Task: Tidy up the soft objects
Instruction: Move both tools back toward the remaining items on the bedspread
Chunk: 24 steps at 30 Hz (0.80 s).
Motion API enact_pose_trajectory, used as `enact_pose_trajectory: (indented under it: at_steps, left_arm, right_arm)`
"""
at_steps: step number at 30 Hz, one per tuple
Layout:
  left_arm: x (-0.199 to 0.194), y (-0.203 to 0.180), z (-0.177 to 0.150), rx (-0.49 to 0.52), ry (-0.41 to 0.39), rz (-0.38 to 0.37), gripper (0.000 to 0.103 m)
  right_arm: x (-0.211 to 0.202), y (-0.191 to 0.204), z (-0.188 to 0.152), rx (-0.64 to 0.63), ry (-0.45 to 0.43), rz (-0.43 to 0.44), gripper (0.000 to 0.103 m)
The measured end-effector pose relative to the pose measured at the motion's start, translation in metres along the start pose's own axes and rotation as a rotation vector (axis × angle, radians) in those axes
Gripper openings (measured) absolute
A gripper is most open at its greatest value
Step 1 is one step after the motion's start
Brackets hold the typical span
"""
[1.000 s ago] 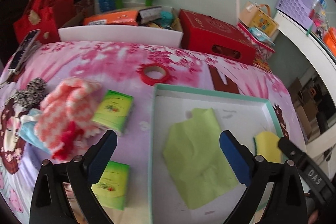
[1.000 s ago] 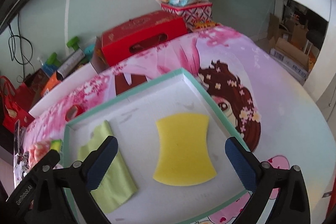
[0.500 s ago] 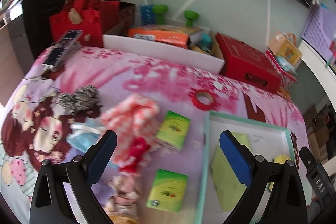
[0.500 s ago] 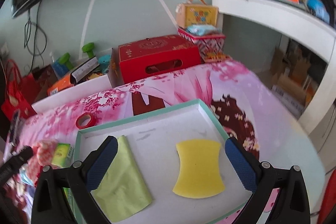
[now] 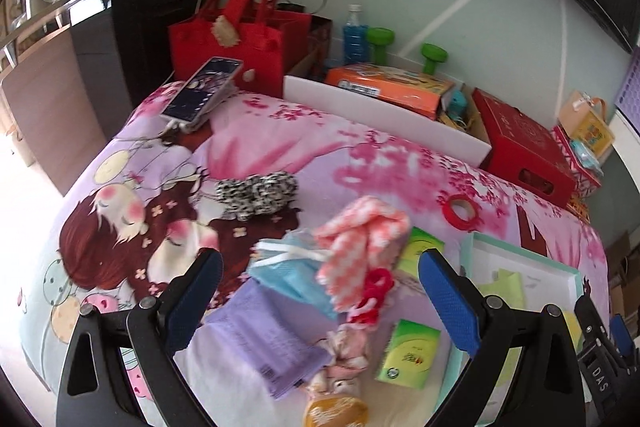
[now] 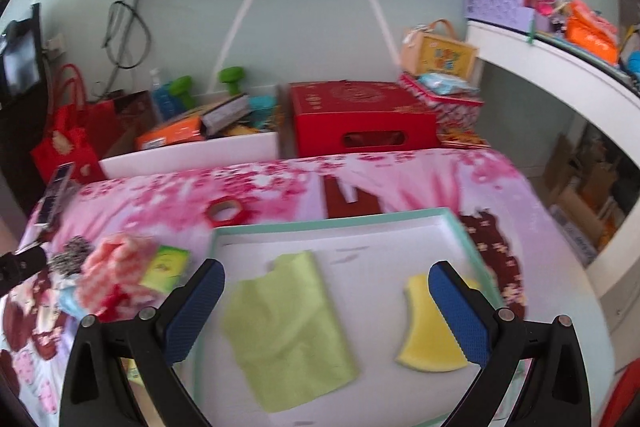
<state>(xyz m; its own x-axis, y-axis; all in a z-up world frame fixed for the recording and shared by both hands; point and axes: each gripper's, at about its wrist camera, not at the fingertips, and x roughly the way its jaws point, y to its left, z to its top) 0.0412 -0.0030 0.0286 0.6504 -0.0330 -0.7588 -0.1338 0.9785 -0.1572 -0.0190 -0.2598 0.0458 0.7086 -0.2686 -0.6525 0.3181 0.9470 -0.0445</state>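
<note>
We see the soft pile, a pink knit cloth [image 5: 362,247] over a blue mask [image 5: 292,273] and purple pack [image 5: 264,339], lying left of the tray [image 6: 464,227]. Our left gripper [image 5: 318,301], jaws wide and empty, now faces it, having swung off the tray. Only the right gripper [image 6: 326,311], wide too, shows the green cloth [image 6: 288,327] fully and the half-hidden sponge [image 6: 424,335].

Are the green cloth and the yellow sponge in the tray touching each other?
Apart. The right wrist view shows bare white tray floor between the green cloth and the yellow sponge.
</note>
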Motion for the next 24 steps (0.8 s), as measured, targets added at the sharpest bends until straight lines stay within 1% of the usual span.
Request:
enact_pose_trajectory:
  at_steps: [5, 9, 13, 14, 18, 20, 22, 24]
  left_arm:
    - [-0.002, 0.016, -0.004, -0.020, 0.004, 0.021, 0.098]
    - [0.005, 0.031, -0.009, -0.044, 0.045, 0.036, 0.098]
    - [0.016, 0.049, -0.017, -0.108, 0.102, 0.036, 0.098]
    - [0.021, 0.054, -0.020, -0.128, 0.128, 0.045, 0.098]
    - [0.036, 0.062, -0.029, -0.171, 0.189, 0.063, 0.098]
    - [0.046, 0.064, -0.034, -0.204, 0.236, 0.036, 0.098]
    - [0.054, 0.066, -0.038, -0.229, 0.270, 0.023, 0.098]
    - [0.062, 0.069, -0.044, -0.256, 0.305, 0.028, 0.098]
  right_arm:
    - [-0.004, 0.037, -0.008, -0.104, 0.018, 0.038, 0.103]
    - [-0.004, 0.060, -0.016, -0.146, 0.049, 0.106, 0.103]
    - [-0.004, 0.080, -0.026, -0.213, 0.067, 0.119, 0.103]
    - [-0.003, 0.083, -0.028, -0.219, 0.076, 0.125, 0.103]
    - [0.005, 0.097, -0.038, -0.234, 0.149, 0.189, 0.103]
    - [0.010, 0.103, -0.044, -0.236, 0.191, 0.234, 0.103]
    - [0.016, 0.111, -0.050, -0.245, 0.230, 0.266, 0.100]
    - [0.022, 0.118, -0.055, -0.260, 0.261, 0.277, 0.094]
